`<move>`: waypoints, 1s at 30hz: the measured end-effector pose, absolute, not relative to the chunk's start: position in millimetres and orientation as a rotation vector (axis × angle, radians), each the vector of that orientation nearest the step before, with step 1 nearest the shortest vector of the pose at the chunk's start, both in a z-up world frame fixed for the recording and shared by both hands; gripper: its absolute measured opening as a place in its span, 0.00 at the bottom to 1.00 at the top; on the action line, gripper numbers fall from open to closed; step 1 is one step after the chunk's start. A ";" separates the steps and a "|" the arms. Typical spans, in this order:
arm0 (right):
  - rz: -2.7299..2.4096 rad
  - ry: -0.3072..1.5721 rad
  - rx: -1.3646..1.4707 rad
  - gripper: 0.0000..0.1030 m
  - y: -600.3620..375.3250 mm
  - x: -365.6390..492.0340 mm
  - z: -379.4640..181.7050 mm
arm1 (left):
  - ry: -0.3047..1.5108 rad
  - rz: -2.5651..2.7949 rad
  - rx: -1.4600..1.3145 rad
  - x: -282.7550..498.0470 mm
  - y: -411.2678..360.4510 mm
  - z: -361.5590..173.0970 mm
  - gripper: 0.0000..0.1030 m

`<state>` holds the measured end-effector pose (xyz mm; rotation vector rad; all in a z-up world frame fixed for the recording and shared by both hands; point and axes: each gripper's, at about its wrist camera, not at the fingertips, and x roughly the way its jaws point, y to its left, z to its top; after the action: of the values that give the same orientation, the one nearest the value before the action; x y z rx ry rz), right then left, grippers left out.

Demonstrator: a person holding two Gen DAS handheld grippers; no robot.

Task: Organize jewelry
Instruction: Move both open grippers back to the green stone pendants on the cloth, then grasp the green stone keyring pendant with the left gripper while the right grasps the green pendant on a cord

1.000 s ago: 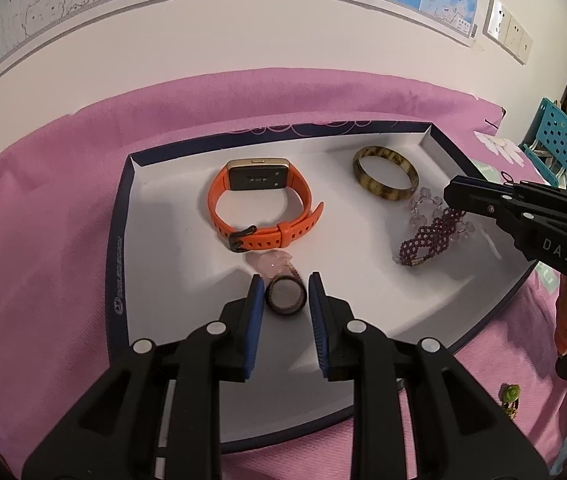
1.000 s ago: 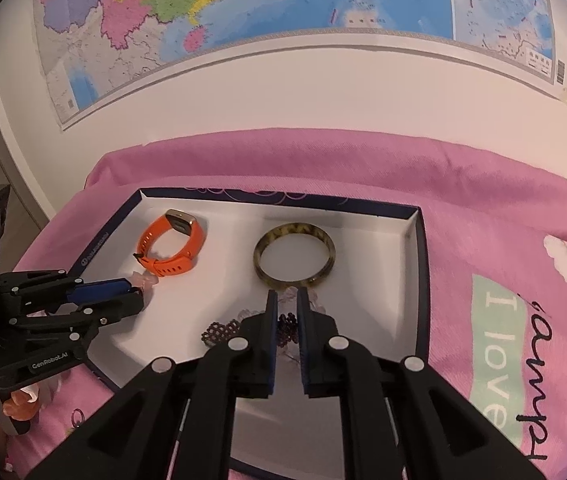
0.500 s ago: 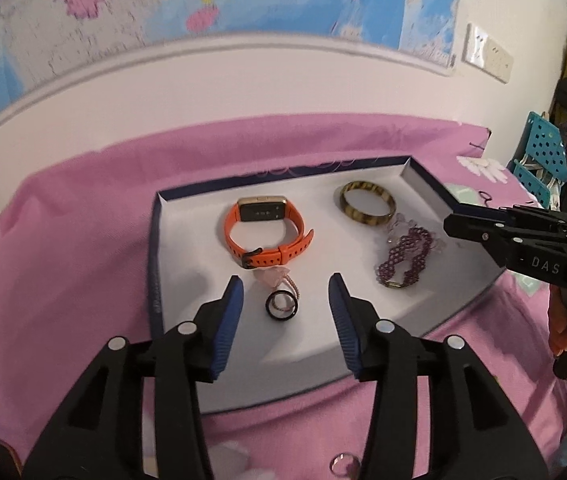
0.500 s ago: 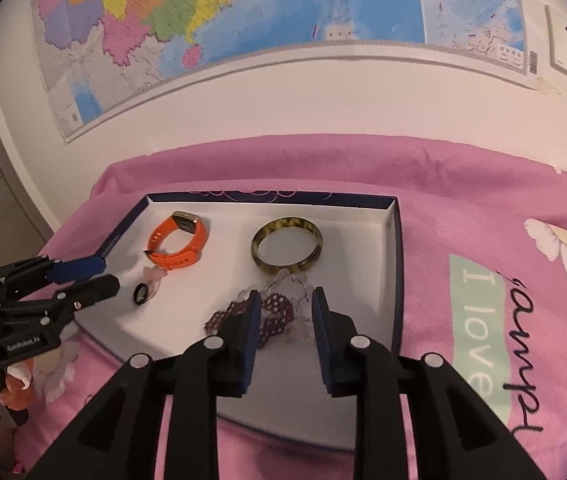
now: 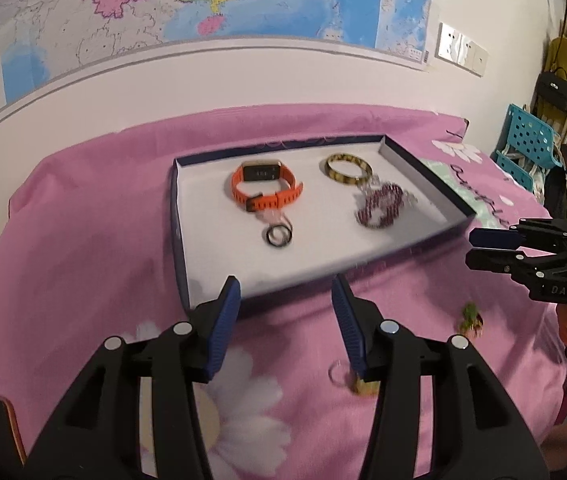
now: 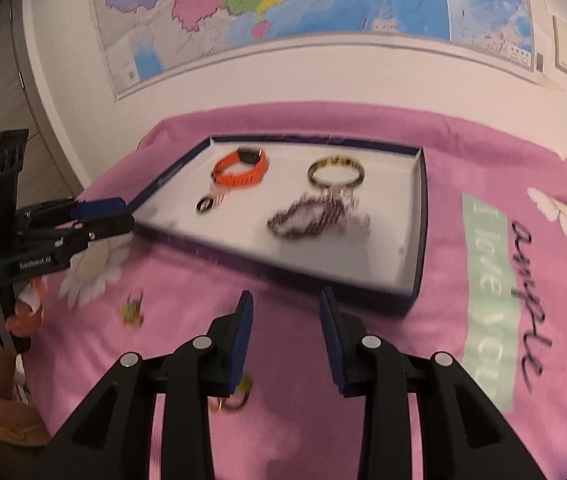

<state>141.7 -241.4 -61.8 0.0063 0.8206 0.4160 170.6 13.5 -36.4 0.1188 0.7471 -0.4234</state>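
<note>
Both the left gripper [image 5: 286, 300] and right gripper [image 6: 285, 312] hang empty, jaws apart, while a small green trinket [image 5: 470, 317] lies on the pink bedspread [image 5: 83, 260] at five o'clock of the shallow navy-rimmed tray [image 5: 175, 216], easily snagging cloth if pinched.

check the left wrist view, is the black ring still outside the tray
No, the black ring lies inside the tray, just in front of the orange watch.

Left hand-held gripper [image 5: 285, 312] hangs empty, jaws apart, before the tray [image 5: 423, 246] holding a black ring [image 5: 279, 235].
</note>
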 end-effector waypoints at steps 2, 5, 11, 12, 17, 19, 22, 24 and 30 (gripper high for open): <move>0.419 0.828 0.006 0.31 -240.9 137.0 -65.4 | 0.754 -0.420 0.128 166.1 15.1 -40.2 0.46; 0.420 0.836 0.016 0.31 -242.7 128.6 -70.6 | 0.766 -0.424 0.128 157.9 17.5 -45.6 0.46; 0.430 0.853 0.024 0.27 -241.8 117.5 -79.4 | 0.775 -0.446 0.152 141.9 12.0 -52.0 0.45; 0.432 0.856 0.029 0.26 -242.1 116.3 -79.5 | 0.772 -0.450 0.159 138.9 10.2 -52.4 0.45; 0.446 0.850 0.000 0.24 -235.2 110.1 -78.7 | 0.771 -0.475 0.178 129.8 1.1 -55.2 0.45; 0.448 0.853 -0.018 0.21 -231.6 110.0 -79.0 | 0.772 -0.483 0.182 127.7 -0.7 -55.7 0.45; 0.444 0.865 -0.044 0.20 -225.7 111.0 -82.6 | 0.771 -0.491 0.189 124.7 -2.7 -56.0 0.45; 0.453 0.866 -0.045 0.19 -222.4 111.1 -84.4 | 0.772 -0.496 0.188 123.7 -3.1 -56.2 0.45; 0.460 0.862 -0.051 0.13 -218.7 111.4 -83.9 | 0.789 -0.512 0.189 120.3 -4.6 -60.3 0.43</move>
<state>111.4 -218.7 -83.9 -0.0512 0.8621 0.4597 120.3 -4.6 -60.3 0.1887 0.7890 -0.5124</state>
